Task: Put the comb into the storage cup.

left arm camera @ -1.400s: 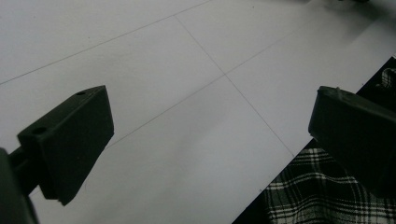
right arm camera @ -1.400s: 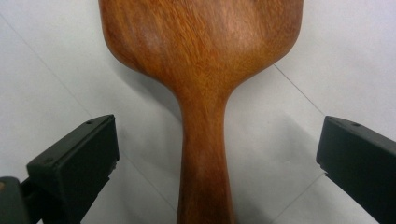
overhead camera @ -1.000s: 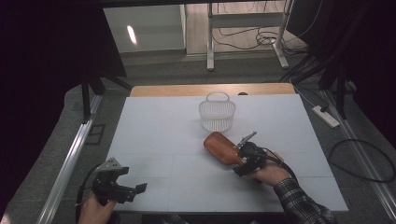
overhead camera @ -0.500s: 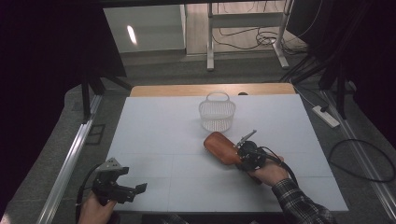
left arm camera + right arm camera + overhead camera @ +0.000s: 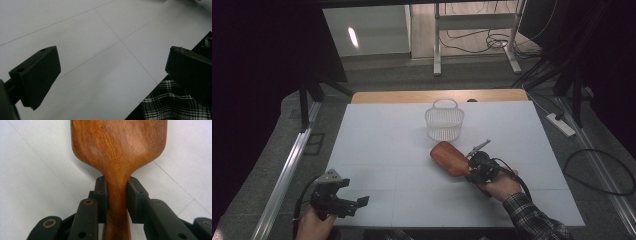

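Matte black grippers (image 5: 338,202) with chunky rectangular pads (image 5: 37,75), brass-ringed pivot screws, trailing black cables, a grey triangular top plate. Black-and-white plaid flannel sleeve (image 5: 532,220).

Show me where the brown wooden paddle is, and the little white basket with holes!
brown wooden paddle (image 5: 117,145), right gripper view, on its broad flat blade.
little white plastic mesh basket (image 5: 444,125), high view, on its front wall.
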A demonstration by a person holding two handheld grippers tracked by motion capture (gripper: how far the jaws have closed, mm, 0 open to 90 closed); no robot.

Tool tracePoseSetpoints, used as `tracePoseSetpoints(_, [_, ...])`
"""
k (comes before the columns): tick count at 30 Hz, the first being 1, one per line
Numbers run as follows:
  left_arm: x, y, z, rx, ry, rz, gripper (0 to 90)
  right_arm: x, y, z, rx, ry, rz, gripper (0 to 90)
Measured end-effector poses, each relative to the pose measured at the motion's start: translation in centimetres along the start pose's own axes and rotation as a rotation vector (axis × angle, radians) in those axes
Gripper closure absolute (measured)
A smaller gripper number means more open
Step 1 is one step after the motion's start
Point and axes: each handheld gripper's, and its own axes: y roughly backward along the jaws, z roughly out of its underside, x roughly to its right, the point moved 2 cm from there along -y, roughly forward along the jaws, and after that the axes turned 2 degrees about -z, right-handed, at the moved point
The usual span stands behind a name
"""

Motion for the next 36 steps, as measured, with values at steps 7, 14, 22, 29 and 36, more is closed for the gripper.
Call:
tracePoseSetpoints(7, [-0.1, 0.0, 0.0, 0.003, 0.005, 0.003, 0.4, 0.1, 0.5, 0.2, 0.043, -0.006, -0.014, 72.3])
tracePoseSetpoints(14, [0.0, 0.0, -0.1, 0.007, 0.005, 0.008, 0.0, -0.1, 1.5, 0.4, 0.097, 0.002, -0.036, 72.2])
tracePoseSetpoints(22, [0.4, -0.1, -0.4, 0.036, -0.033, 0.024, 0.0, -0.3, 2.0, 0.3, 0.135, 0.005, -0.043, 72.2])
tracePoseSetpoints(29, [0.8, -0.9, -1.1, 0.044, -0.087, 0.045, 0.0, -0.4, 3.0, 0.2, 0.192, 0.009, -0.044, 72.2])
tracePoseSetpoints(36, [1.0, -1.7, -2.1, 0.045, -0.079, 0.08, 0.0, -0.2, 4.0, 0.1, 0.236, 0.013, -0.044, 72.2])
